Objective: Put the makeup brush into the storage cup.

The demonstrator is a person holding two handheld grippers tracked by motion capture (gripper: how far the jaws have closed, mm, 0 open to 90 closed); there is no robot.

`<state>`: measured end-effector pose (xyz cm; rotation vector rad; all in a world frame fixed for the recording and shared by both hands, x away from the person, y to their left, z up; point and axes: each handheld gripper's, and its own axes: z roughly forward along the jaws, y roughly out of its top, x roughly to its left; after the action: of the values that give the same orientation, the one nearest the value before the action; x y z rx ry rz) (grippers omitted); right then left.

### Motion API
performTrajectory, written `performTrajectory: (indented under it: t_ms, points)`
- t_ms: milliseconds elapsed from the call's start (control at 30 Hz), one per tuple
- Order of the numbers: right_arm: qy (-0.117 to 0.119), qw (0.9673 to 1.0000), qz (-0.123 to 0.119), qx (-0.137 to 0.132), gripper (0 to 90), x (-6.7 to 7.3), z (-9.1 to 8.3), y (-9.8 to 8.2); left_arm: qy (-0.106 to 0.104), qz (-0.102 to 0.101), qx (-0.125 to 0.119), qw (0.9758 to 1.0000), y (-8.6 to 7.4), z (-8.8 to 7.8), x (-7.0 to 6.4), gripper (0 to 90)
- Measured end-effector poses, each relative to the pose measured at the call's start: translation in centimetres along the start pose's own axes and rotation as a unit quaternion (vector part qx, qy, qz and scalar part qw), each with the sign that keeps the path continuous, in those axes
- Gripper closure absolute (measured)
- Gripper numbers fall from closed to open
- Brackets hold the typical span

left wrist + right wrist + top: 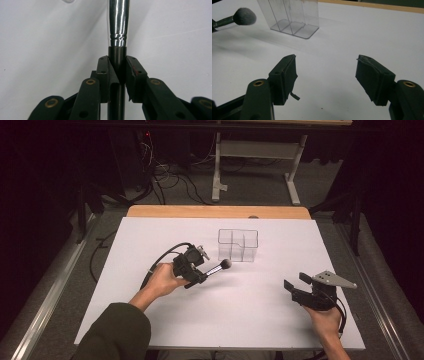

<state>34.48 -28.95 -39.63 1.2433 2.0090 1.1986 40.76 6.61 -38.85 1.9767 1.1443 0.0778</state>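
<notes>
Your left gripper (201, 276) was clamped on the makeup brush (218, 267) handle, brush held off the white table (150, 245) just left of the clear organizer (238, 245), while your right gripper (295, 282) sat open, empty, farther right.

In the left gripper view, the makeup brush (118, 22) is cut off by the top edge, so its bristle head lies out of frame; the lower handle is hidden between the 2 pads (132, 77) of the left gripper (117, 75) and runs off the bottom edge. In the right gripper view, the top edge crops the clear compartment organizer (292, 20), hiding its rim, and the left edge crops the brush handle. In the high view, the organizer's inner dividers are too small to count.
</notes>
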Motion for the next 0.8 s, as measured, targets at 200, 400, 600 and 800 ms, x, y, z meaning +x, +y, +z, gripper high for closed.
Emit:
performTrajectory:
  t_ms: [200,400,600,800]
  points:
    - [-0.001,1.0,-0.002,-0.001,34.7,0.0,0.0,0.0,-0.011,-0.01,-0.025,0.9996,-0.1,-1.0,-0.3,74.0]
    - [0.0,1.0,-0.003,0.0,34.6,0.0,0.0,0.0,-0.02,-0.016,-0.04,0.9989,-0.3,-1.8,-0.6,74.1]
    - [-0.001,1.0,-0.004,0.001,34.7,0.0,0.0,0.0,-0.031,-0.017,-0.069,0.997,-0.6,-2.8,-1.0,74.0]
    - [-0.005,1.0,-0.002,-0.003,35.0,0.1,-0.1,0.0,-0.037,-0.025,-0.085,0.9954,-1.0,-3.6,-1.3,74.1]
